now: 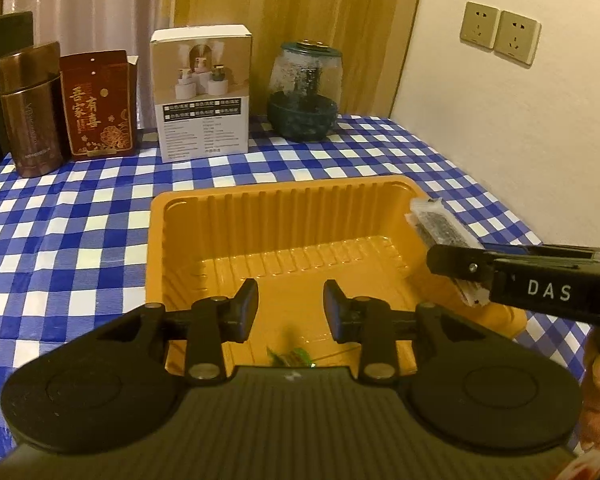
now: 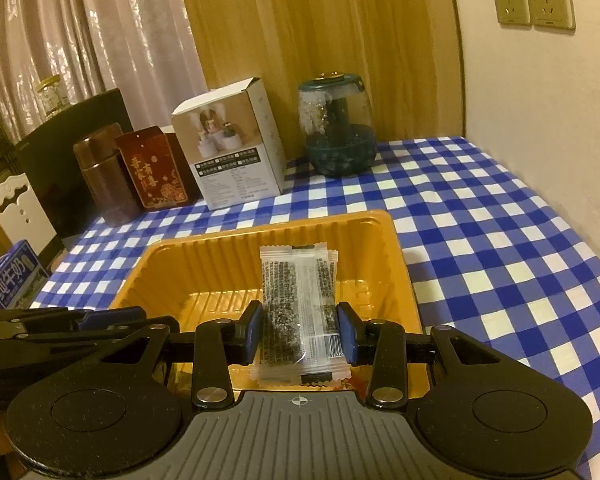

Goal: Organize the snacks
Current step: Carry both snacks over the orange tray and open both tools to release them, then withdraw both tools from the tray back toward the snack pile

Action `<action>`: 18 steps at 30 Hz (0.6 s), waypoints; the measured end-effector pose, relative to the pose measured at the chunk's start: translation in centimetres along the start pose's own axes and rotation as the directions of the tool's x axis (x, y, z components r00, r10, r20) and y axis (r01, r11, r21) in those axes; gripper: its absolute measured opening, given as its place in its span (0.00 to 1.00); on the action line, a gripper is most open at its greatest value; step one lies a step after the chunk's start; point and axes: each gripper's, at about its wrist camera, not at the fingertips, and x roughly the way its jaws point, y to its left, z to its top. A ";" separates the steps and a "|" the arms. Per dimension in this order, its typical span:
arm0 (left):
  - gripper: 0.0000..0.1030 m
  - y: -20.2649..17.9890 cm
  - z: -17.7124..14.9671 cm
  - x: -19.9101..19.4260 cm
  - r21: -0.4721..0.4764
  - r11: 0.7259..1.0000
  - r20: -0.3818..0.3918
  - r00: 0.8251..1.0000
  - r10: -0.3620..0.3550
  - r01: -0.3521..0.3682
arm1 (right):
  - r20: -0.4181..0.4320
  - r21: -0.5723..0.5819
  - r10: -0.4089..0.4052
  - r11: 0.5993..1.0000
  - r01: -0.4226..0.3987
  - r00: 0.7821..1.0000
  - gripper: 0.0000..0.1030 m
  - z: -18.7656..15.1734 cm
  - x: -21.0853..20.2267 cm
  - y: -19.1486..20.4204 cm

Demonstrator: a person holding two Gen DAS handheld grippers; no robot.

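Over the orange tray: one snack going in, one just dropped.
Right gripper clamps the clear snack packet above the tray's right edge for release; left gripper stands apart, empty, above a green-wrapped candy at the near edge.

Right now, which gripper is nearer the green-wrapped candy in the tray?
Left. The left gripper hangs open just above the candy; the right gripper is over the tray's right side, holding a snack packet.

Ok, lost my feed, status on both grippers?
Left hand-held gripper open, empty. Right hand-held gripper shut on snack packet above orange tray. Nothing in the way.
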 end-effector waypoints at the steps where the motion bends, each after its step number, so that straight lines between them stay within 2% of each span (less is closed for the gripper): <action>1: 0.31 0.1 0.0 -0.1 -0.005 1.000 0.001 1.000 0.002 -0.002 | 0.001 0.001 0.002 1.000 -0.002 1.000 0.39 0.0 0.0 0.0; 11: 0.31 0.2 -0.1 -0.2 -0.009 1.000 0.001 1.000 0.004 -0.004 | 0.016 0.011 0.020 1.000 -0.020 1.000 0.39 0.2 0.2 0.0; 13: 0.33 0.2 -0.1 -0.1 -0.007 1.000 0.002 1.000 0.006 -0.006 | 0.038 0.013 0.018 1.000 -0.018 0.999 0.44 0.3 0.0 -0.1; 15: 0.34 0.3 -0.2 -0.1 -0.007 1.000 0.001 1.000 0.007 -0.007 | 0.053 0.040 0.010 0.999 -0.012 0.999 0.56 0.4 -0.3 -0.6; 18: 0.35 0.4 -0.2 -0.1 -0.009 1.000 -0.002 1.000 0.008 -0.008 | 0.057 0.071 -0.006 0.998 0.002 0.998 0.56 0.5 -0.5 -1.3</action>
